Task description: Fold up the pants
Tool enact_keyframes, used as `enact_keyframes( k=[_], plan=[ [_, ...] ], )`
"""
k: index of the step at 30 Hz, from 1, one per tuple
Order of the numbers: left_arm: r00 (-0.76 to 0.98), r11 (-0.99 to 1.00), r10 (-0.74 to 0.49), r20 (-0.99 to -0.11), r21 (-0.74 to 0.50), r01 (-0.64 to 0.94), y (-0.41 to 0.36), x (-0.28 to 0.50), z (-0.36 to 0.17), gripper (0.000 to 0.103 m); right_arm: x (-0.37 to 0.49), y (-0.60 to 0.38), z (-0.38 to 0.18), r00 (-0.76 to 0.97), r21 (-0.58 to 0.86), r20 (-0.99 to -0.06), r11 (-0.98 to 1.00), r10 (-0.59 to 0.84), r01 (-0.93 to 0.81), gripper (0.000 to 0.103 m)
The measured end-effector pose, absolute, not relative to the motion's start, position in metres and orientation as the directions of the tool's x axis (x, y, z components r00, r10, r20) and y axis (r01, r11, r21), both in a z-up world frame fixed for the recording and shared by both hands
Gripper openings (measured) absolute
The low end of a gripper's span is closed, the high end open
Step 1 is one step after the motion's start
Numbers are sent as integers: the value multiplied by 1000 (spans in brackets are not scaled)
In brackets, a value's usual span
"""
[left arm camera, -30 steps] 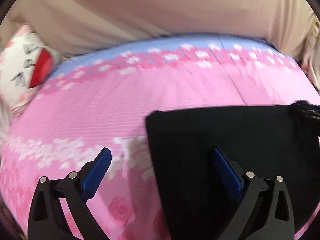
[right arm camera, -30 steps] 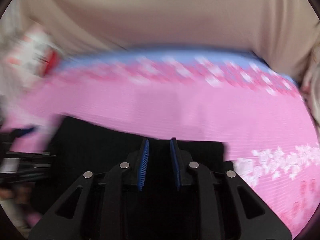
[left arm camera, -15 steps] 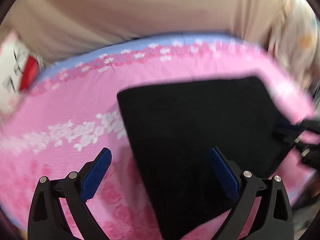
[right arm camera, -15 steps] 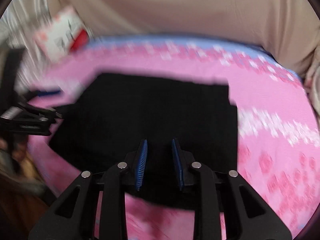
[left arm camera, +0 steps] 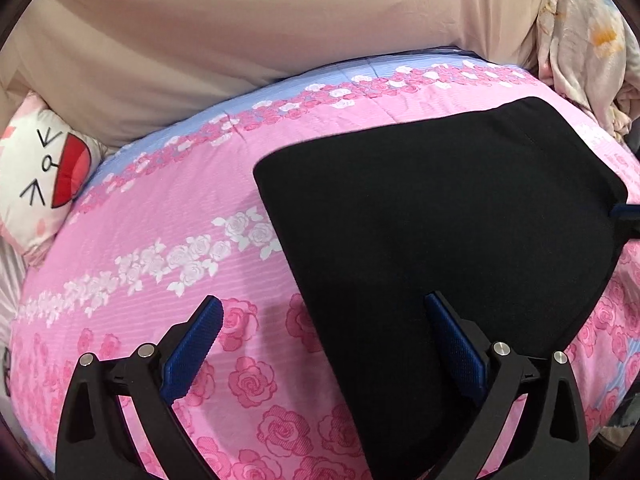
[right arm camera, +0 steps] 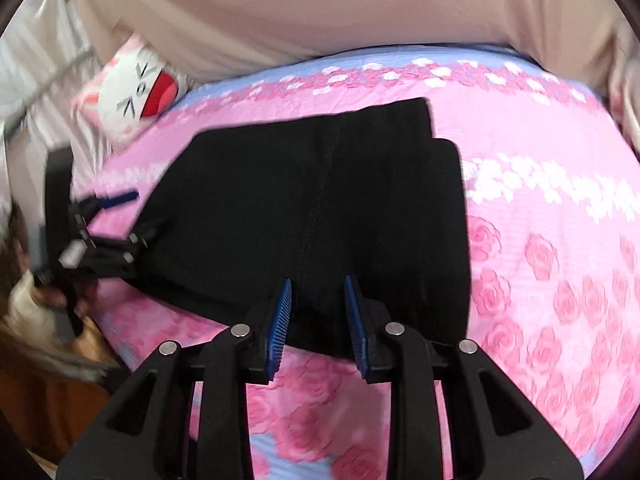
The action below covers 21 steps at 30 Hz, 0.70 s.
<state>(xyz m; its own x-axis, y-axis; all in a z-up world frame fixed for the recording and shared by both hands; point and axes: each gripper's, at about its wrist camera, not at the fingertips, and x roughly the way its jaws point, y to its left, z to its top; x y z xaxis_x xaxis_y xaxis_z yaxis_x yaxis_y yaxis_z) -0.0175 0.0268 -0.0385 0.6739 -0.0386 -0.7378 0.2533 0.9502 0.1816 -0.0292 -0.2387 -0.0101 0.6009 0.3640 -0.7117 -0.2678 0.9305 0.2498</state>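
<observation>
The black pants lie folded into a flat rectangle on the pink rose-print bedspread. My left gripper is wide open and empty, above the folded pants' near left edge. In the right wrist view the pants lie flat with a seam down the middle. My right gripper has a narrow gap between its blue pads and holds nothing, hovering above the pants' near edge. The left gripper also shows at the left of the right wrist view.
A white cartoon-face pillow lies at the bed's far left; it also shows in the right wrist view. A beige headboard rises behind the bed. A pale floral cloth hangs at the far right.
Both grippers have drawn back and upward from the pants. More of the bed and the whole folded rectangle now show. The jaws have kept their widths.
</observation>
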Motion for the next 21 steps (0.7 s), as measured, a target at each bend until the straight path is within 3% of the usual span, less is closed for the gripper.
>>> enact_keyframes(
  k=[4,9,11,17,21],
  plan=[
    [689,942,-14,-725,222,253,20,-20,-39,98,-32,-224,-3,599,249,-692,912,403,-327,30],
    [648,963,-47,-760,137,230,34,-16,-27,98,-39,-166,-24,470,285,-711,826,522,-487,30],
    [663,974,-51,-747,110,199,46,-19,-13,98,-36,-146,-33,401,364,-692,769,601,-526,30],
    [715,978,170,-678,203,-40,98,-5,4,98,-18,-75,-60,254,417,-699,670,668,-615,30],
    [694,973,211,-688,213,-85,115,6,-2,98,-9,-45,-65,254,378,-718,671,647,-638,30]
  ],
)
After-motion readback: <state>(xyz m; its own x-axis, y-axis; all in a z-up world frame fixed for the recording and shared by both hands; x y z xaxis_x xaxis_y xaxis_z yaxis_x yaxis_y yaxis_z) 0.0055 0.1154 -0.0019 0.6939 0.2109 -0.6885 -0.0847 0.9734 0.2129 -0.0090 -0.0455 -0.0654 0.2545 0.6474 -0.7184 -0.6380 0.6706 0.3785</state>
